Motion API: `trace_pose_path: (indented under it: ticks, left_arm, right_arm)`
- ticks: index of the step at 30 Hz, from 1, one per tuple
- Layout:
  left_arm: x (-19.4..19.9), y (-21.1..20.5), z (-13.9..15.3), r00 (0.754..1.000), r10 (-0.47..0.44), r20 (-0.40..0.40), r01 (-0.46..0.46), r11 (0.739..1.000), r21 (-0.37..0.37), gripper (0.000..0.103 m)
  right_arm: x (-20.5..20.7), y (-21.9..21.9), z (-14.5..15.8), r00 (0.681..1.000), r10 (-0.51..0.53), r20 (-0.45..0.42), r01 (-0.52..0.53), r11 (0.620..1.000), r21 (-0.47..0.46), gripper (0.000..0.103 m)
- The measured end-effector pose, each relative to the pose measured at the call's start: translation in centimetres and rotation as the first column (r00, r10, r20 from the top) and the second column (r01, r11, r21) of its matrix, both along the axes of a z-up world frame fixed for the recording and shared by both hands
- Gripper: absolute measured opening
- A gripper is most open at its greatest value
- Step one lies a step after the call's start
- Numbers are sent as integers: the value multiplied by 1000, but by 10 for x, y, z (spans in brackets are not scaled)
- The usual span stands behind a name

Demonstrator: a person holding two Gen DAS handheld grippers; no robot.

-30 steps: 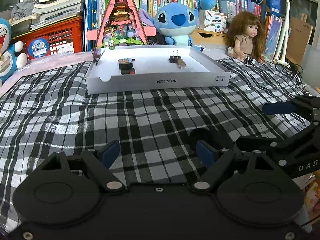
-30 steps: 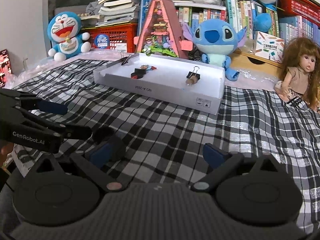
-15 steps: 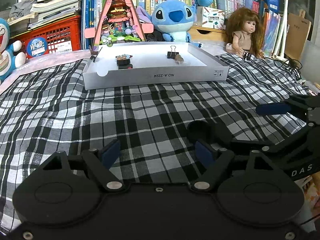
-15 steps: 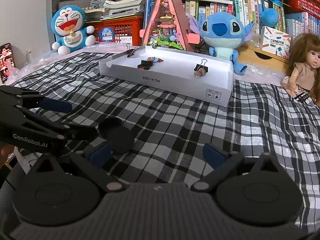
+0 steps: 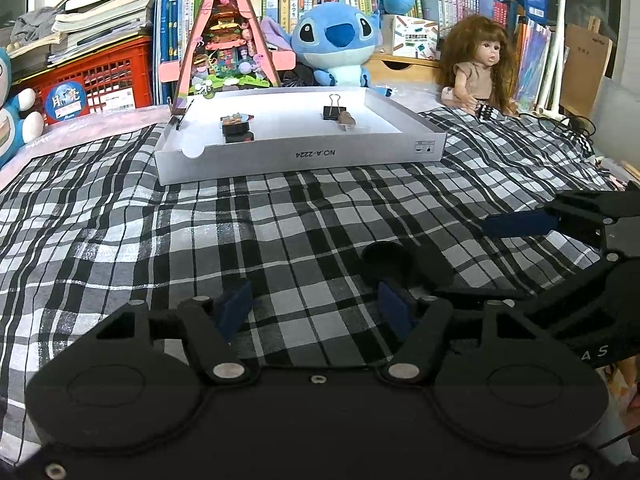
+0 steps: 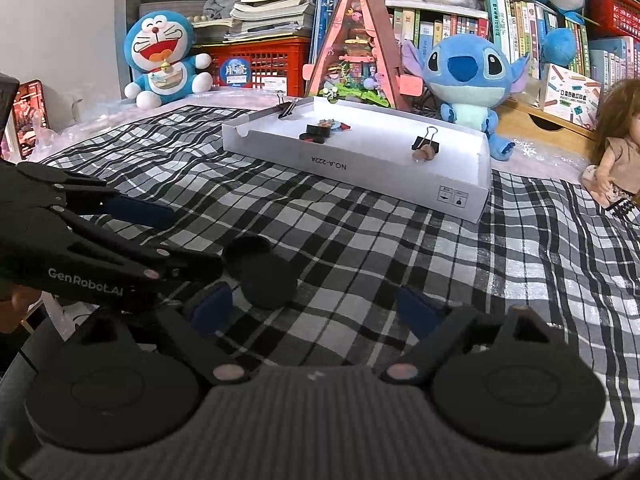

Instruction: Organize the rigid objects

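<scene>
A black round lid-like object [image 5: 404, 266] lies on the checked cloth between my two grippers; it also shows in the right wrist view [image 6: 260, 270]. My left gripper [image 5: 316, 306] is open and empty, the object just off its right finger. My right gripper [image 6: 316, 306] is open and empty, the object just ahead of its left finger. A white tray [image 5: 300, 156] further back holds a black binder clip [image 5: 335, 111], a small brown piece [image 5: 346, 119] and a stack of small black and coloured pieces [image 5: 236, 126]. The tray also shows in the right wrist view [image 6: 360, 170].
A doll [image 5: 478, 68], a blue plush [image 5: 340, 46], a pink triangular toy house [image 5: 228, 36] and a red crate [image 5: 92, 80] stand behind the tray. A Doraemon plush [image 6: 164, 60] sits at the far left. Shelves of books fill the back.
Both grippers have pulled back and risen a little. The black round object has come into fuller view between them. Jaws stay open.
</scene>
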State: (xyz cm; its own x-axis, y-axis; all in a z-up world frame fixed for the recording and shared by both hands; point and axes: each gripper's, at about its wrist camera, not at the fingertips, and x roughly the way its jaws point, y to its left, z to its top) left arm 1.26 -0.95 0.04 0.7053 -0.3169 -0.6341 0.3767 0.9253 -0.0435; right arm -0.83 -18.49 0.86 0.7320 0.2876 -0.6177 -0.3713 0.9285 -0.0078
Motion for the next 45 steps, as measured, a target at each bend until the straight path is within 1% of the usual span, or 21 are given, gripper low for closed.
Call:
trace_pose_path:
  ticks: [2,5,6,9,11,12,14,16,22,30,33,34,35,36,37,45]
  left_arm:
    - [0,-1,0,1000,-2,0,2,1000,-4,62]
    - [1,-2,1,1000,-3,-2,3,1000,-11,61]
    - [1,-2,1,1000,-2,-3,2,1000,-12,61]
    - [2,-1,1,1000,3,-5,-3,1000,-16,59]
    - [3,-1,1,1000,7,-6,-7,1000,-17,58]
    - [3,0,1,1000,7,-6,-7,1000,-18,58]
    - [3,0,1,1000,6,-6,-6,1000,-21,58]
    - [2,0,1,1000,2,-4,-2,1000,-26,58]
    - [0,-6,3,1000,-21,7,21,999,-36,58]
    - [3,-26,3,999,-49,15,49,998,-47,58]
    - [6,-34,0,998,-55,11,55,997,-49,55]
    - [8,-37,-1,999,-54,5,54,997,-47,52]
    - [9,-39,-2,999,-50,3,50,998,-47,43]
    - [9,-40,-3,999,-46,6,46,998,-48,39]
    - [10,-41,-3,999,-41,11,41,998,-46,31]
    - [14,-41,1,1000,-20,14,21,999,-37,30]
  right_arm:
    - [-1,0,0,1000,7,3,-7,1000,5,86]
    - [-2,0,2,1000,19,8,-19,1000,16,78]
    - [-2,1,2,1000,26,7,-26,999,18,77]
    - [0,3,4,999,50,-10,-49,998,36,68]
    - [3,4,5,998,61,-19,-60,997,55,56]
    - [4,5,5,998,65,-23,-63,996,60,54]
    - [5,7,5,997,71,-31,-69,995,66,44]
    - [6,8,4,996,75,-41,-72,995,68,37]
    - [1,4,6,999,48,-17,-47,998,44,37]
    - [0,-15,12,999,-42,5,42,999,18,37]
    - [1,-20,12,997,-72,8,72,997,11,37]
    - [1,-22,12,997,-81,9,81,997,10,37]
    - [1,-23,11,996,-88,9,88,996,10,37]
    - [2,-24,11,996,-93,8,93,996,12,37]
    - [2,-25,11,995,-98,9,98,995,14,37]
    - [2,-25,11,993,-118,19,118,993,14,37]
